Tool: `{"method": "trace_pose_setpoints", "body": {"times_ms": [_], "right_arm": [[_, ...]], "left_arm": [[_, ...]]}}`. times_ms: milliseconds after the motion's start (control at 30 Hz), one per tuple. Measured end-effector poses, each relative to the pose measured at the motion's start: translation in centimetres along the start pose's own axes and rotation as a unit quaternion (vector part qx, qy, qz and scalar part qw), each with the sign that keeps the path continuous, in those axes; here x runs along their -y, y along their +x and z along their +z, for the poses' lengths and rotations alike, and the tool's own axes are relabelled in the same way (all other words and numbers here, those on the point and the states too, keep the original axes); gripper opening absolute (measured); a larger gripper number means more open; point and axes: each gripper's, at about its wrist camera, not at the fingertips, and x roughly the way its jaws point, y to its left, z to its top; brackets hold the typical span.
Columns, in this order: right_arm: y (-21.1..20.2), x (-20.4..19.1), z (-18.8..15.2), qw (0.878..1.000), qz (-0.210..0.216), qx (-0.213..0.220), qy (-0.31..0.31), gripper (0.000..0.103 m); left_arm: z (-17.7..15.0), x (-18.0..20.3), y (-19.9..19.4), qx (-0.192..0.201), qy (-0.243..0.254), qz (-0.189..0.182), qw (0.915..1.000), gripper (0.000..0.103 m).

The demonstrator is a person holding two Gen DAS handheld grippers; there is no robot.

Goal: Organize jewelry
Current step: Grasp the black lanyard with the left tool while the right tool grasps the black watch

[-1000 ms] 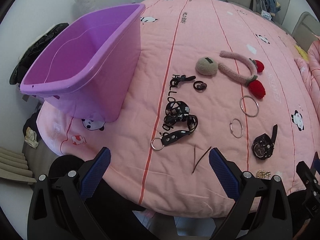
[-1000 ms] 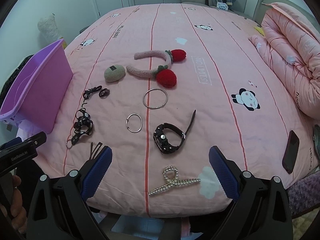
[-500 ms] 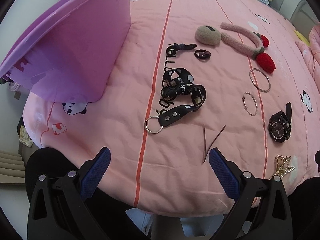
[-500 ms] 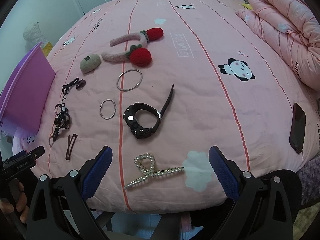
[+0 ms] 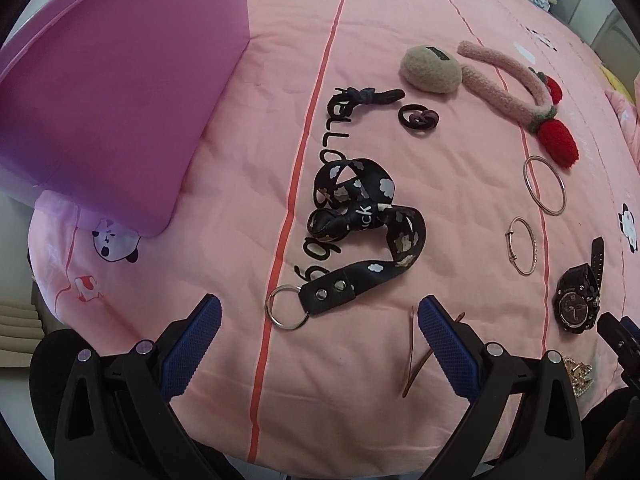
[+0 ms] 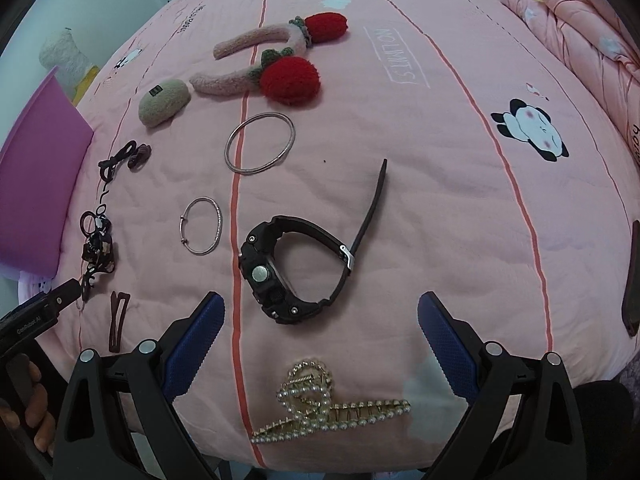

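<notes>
Jewelry lies spread on a pink bedspread. My left gripper (image 5: pixel 320 336) is open and empty, just above the black patterned lanyard (image 5: pixel 368 216) and its key ring (image 5: pixel 286 306); a brown hair clip (image 5: pixel 416 350) lies by its right finger. My right gripper (image 6: pixel 320 332) is open and empty over the black watch (image 6: pixel 288 268), with a pearl claw clip (image 6: pixel 320 400) below it. A large bangle (image 6: pixel 260 148), a small bangle (image 6: pixel 202 226), a strawberry headband (image 6: pixel 272 64) and black hair ties (image 5: pixel 418 118) lie farther off. The purple tub (image 5: pixel 112 92) stands at the left.
A beige fuzzy clip (image 5: pixel 432 68) lies next to the headband. A dark phone (image 6: pixel 632 280) lies at the bed's right edge. A folded pink quilt (image 6: pixel 592 20) is piled at the far right. The bed's near edge runs just under both grippers.
Both grippers have moved forward and lower toward the bed; the lanyard and the watch now appear larger and nearer. Nothing on the bed has moved.
</notes>
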Motion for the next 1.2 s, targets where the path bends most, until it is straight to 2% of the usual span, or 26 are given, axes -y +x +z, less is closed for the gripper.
{"method": "trace_pose_setpoints", "body": {"times_ms": [467,700,933,1067,1200], "right_arm": [[5.2,-0.8,1.7,0.998,-0.036,-0.043,-0.008,0.093],[6.7,-1.2,2.1,0.998,-0.034,-0.043,-0.011,0.094],[8.0,-2.3,2.3,0.997,-0.059,-0.044,-0.038,0.095],[8.2,-3.1,2.0,0.996,-0.067,-0.022,-0.051,0.095],[8.4,-3.4,2.3,0.996,-0.069,-0.02,-0.058,0.094]], "left_arm": [[2.3,1.2,4.2,-0.025,0.012,0.005,0.9996,0.097],[3.2,1.7,6.5,-0.036,0.017,0.008,0.9992,0.097],[4.7,3.3,8.1,-0.041,0.026,0.017,0.9987,0.098],[5.4,3.6,9.0,-0.039,0.019,0.02,0.9989,0.098],[5.6,4.2,9.3,-0.031,0.022,0.024,0.999,0.097]]}}
